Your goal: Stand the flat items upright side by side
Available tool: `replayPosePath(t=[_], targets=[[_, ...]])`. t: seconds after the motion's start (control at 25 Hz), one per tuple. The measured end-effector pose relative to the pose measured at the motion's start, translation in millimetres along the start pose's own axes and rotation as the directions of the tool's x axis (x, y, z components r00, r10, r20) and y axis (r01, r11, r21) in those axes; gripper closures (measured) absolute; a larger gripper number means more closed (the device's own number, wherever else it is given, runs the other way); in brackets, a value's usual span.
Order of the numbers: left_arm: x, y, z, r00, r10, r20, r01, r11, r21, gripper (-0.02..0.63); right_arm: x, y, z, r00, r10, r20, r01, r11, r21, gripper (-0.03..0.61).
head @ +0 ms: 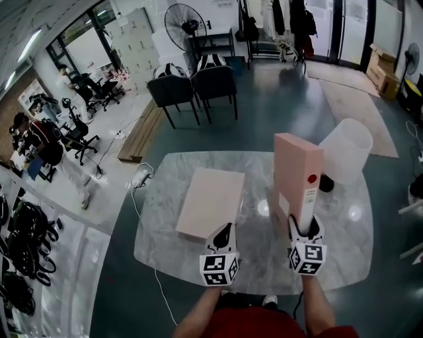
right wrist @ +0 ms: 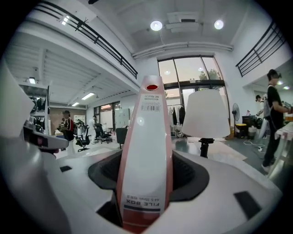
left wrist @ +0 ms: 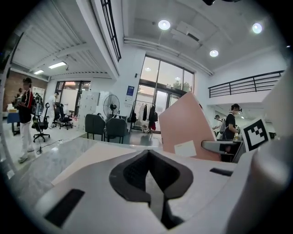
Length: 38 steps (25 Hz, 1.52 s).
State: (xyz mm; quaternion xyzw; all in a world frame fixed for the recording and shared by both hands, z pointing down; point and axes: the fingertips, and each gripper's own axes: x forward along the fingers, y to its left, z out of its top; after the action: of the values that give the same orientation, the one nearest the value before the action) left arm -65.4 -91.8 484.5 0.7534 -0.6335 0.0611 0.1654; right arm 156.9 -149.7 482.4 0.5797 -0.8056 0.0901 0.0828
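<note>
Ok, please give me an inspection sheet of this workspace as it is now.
Surface: marble table, glossy, with light reflections.
Job's things: flat file box lies at left; upright file box stands at right, apart from it.
Clutter: white lamp behind the upright file box.
Grippers: left gripper shut, empty; right gripper shut on the upright file box's spine.
Cables: white cable on the floor, left of the table.
Surroundings: dark chairs, fan, people at far left.

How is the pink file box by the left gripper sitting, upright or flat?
Flat. The left file box lies on its broad face on the table; the second file box stands upright in the right gripper.
</note>
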Motion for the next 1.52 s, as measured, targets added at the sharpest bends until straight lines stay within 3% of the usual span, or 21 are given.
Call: replayPosePath(t=[0.2,0.52,1.04,1.52], targets=[[5,13,-1,0.999,-0.037,-0.005,0.037,0.999,-0.008,0.611,13,9,-13,0.998,-0.064,0.008,0.064,0.998,-0.011,0.299],[16,16,-12,0.995,-0.086,-0.045,0.086,0.996,-0.008,0.611,20,25,-22,0.993,-0.119,-0.015,0.116,0.987,-0.107,0.299],[22,12,-29,0.990,-0.115,-0.087,0.115,0.993,-0.001,0.611,12,24,-76,0.961,-0.211,-0.182,0.203,0.977,-0.061,0.299],[24,9,-35,0.989,-0.118,-0.088,0.122,0.992,0.037,0.611,20,31,-118,0.934,-0.221,-0.282,0.222,0.975,-0.027,0.299]])
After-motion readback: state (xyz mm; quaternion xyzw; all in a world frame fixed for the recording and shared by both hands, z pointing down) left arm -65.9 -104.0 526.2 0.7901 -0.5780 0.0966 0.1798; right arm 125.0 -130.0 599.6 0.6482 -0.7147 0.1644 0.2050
